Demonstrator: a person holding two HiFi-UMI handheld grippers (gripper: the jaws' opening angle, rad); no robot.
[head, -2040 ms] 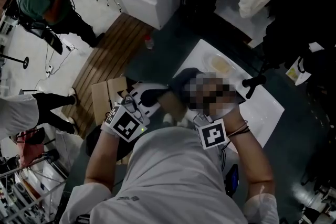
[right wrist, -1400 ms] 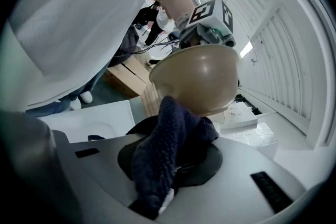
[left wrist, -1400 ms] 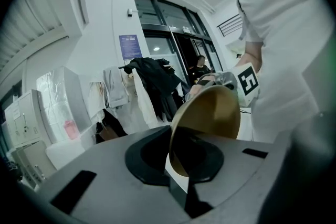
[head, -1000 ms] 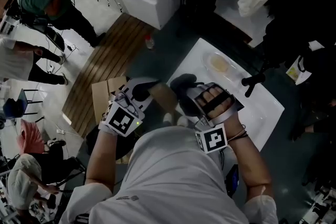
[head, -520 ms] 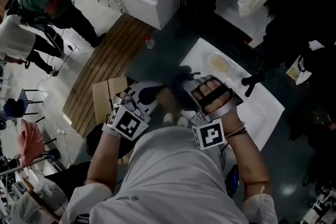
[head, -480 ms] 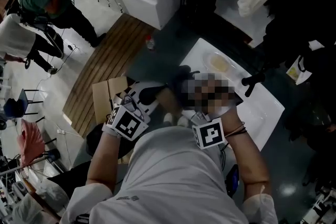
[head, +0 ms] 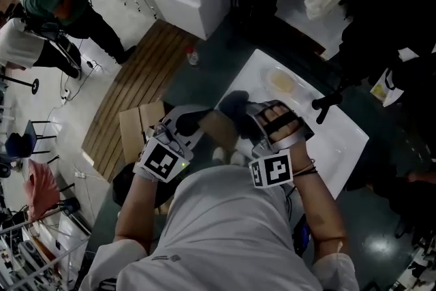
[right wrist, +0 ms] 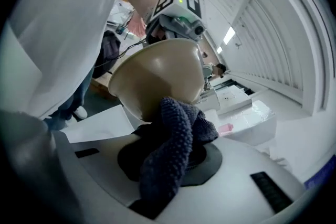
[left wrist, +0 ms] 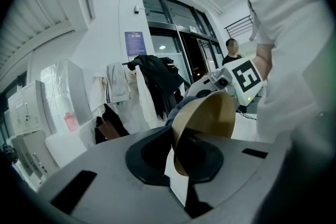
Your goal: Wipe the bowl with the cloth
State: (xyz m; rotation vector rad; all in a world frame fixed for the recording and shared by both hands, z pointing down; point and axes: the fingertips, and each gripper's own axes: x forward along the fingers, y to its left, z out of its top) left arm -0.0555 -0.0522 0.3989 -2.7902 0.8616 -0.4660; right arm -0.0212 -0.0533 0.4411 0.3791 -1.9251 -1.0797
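Two grippers meet in mid-air at the centre of the head view, clear of the white table (head: pixel 340 140) at 3 o'clock.

- Left gripper (left wrist: pixel 176 157): jaws narrow, pinching the rim of the tan round bowl (left wrist: pixel 207 118), which stands on edge with only that one bite holding it.
- Right gripper (right wrist: pixel 168 165): jaws closed on a bunched dark blue knitted cloth (right wrist: pixel 173 139). The free end of the cloth touches the bowl's outer wall near the rim, at 6 o'clock on the bowl in the right gripper view.
- We cannot tell whether the inside has been wiped.

Risks, as we judge them:
1. The rim grip is a small contact on a smooth wall. A hard push from the cloth could lever the bowl round in the jaws or out of them, and nothing lies under it to catch it.
2. The cloth hangs loose past the jaws, so a wiping stroke could drag it free.
3. The two grippers sit close together, so a wide sweep could knock one against the other.
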